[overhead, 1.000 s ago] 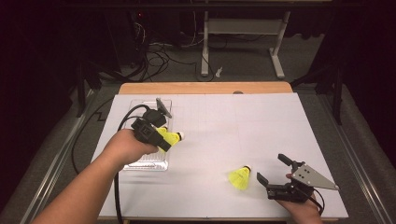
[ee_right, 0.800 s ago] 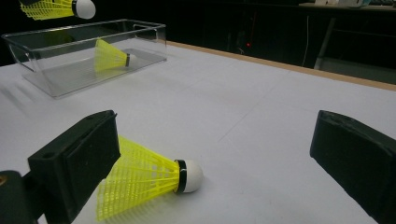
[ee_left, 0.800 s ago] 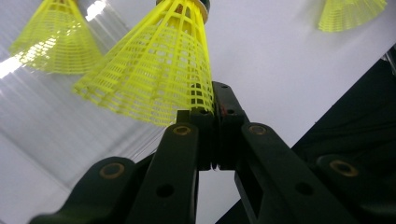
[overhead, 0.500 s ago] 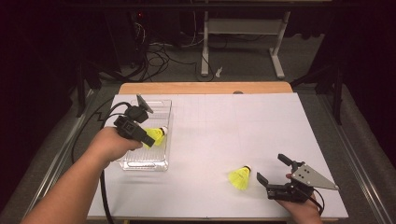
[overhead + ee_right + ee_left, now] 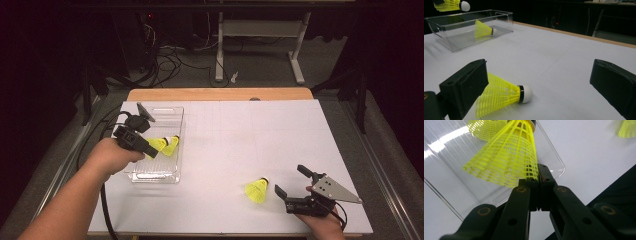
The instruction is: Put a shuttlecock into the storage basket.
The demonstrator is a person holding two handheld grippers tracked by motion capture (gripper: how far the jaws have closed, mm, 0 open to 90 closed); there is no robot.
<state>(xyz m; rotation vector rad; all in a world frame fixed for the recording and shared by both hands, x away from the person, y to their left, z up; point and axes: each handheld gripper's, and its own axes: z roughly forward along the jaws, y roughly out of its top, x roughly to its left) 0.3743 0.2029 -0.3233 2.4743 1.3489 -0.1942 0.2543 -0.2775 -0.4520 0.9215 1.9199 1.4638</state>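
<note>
My left gripper (image 5: pixel 149 149) is shut on the skirt of a yellow shuttlecock (image 5: pixel 159 145) and holds it above the clear plastic box (image 5: pixel 155 175) at the table's left. In the left gripper view the jaws (image 5: pixel 539 173) pinch the mesh skirt (image 5: pixel 506 157). A second shuttlecock (image 5: pixel 172 145) lies inside the box. A third (image 5: pixel 257 190) lies on its side on the white table, just left of my open right gripper (image 5: pixel 290 181). The right gripper view shows that shuttlecock (image 5: pixel 504 93) by the left jaw, untouched, with the jaws (image 5: pixel 540 75) spread wide.
The white tabletop (image 5: pixel 250 135) has a wooden strip along its far edge. Beyond it stand dark floor, cables and a metal stand (image 5: pixel 260 30). A black cable (image 5: pixel 105 200) trails from the left gripper off the table's front-left corner.
My left hand has carried its shuttlecock leftward, from the box's right edge to over the box's middle. The right gripper and the shuttlecock beside it have stayed put.
</note>
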